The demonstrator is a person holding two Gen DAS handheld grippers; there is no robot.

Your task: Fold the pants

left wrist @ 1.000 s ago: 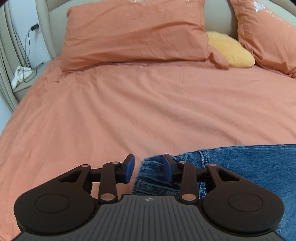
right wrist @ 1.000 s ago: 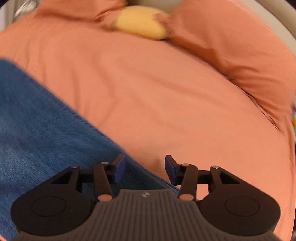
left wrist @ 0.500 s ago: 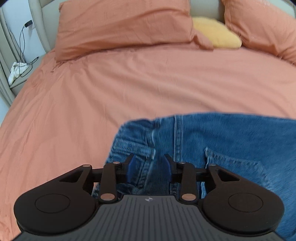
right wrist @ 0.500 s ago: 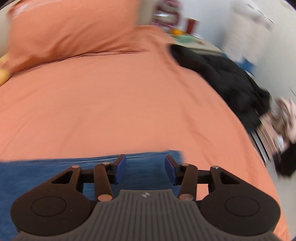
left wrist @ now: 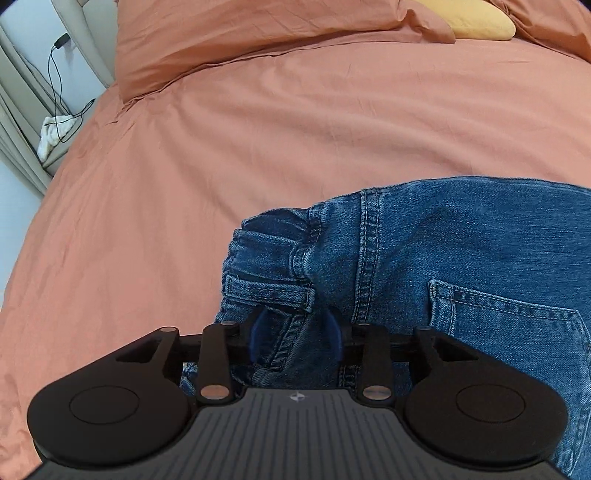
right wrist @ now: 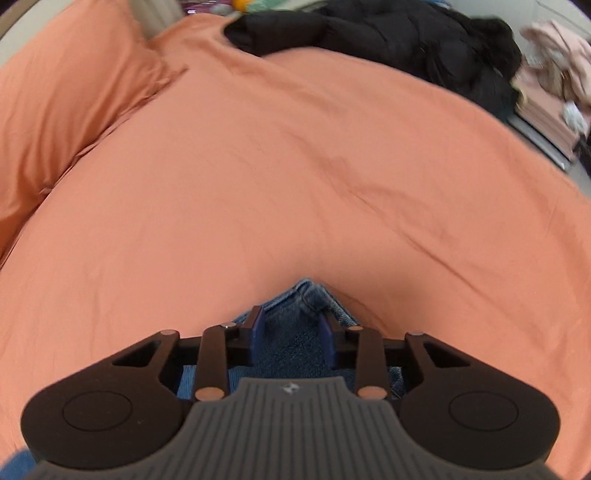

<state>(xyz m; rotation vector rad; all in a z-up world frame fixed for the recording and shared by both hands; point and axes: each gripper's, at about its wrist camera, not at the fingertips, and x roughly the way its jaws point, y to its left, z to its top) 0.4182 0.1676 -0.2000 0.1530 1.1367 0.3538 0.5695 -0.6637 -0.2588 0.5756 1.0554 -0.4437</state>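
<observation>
Here the jeans point(left wrist: 424, 266) lie on the orange bed point(left wrist: 258, 147), their bunched waistband between the blue pads of the left gripper point(left wrist: 294, 338), while the right gripper point(right wrist: 291, 332), its jaws just closing, straddles a hem corner below the pillows point(left wrist: 258, 33).

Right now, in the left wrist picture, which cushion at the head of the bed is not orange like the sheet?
The yellow cushion, lying between the two orange pillows; only it differs from the bedding's colour.
</observation>
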